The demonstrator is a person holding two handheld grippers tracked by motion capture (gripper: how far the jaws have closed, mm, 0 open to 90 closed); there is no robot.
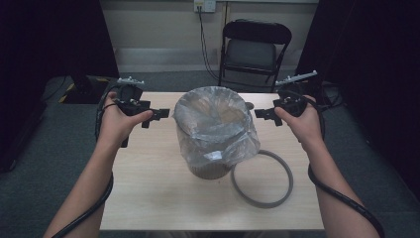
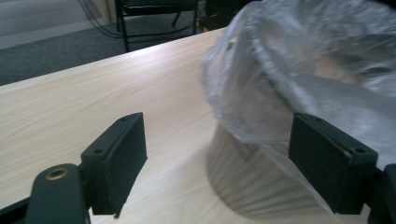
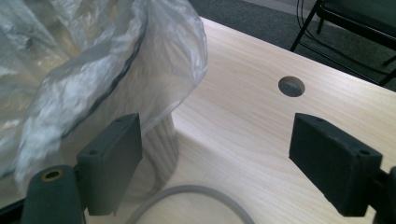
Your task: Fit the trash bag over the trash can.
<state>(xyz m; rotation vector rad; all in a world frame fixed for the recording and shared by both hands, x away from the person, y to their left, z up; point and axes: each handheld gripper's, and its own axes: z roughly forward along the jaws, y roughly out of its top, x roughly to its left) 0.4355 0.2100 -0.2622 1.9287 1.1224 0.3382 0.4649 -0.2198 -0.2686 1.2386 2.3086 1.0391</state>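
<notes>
A bin (image 1: 213,144) stands upright at the middle of the table (image 1: 148,198), lined with a clear plastic bag (image 1: 218,124) whose mouth is folded out over the rim and hangs loosely down the outside. A grey ring (image 1: 262,178) lies flat on the table just beside the bin's base, on the person's right and nearer the front edge.

The left gripper (image 1: 159,114) is held level at rim height to the left of the bag, jaws parted and holding nothing. In the left gripper view the bag (image 2: 299,79) sits beyond and partly behind one pad, with no pinch on the film. The right gripper (image 1: 261,114) mirrors it on the other side, jaws likewise released; in the right gripper view the bag (image 3: 93,70) hangs past one pad, and the ring (image 3: 187,198) curves below on the table (image 3: 243,140). Both grippers stand clear of the bag.

Judgement: the lining step looks finished, the bag draped and let go on both sides. The step in hand is the shift to the ring. The next move most likely calls for taking the ring off the table, probably at opposite points with both grippers, keeping it level, and lowering it over the rim to clamp the bag. The film is slack and uneven, so care is needed not to drag it off the rim.
</notes>
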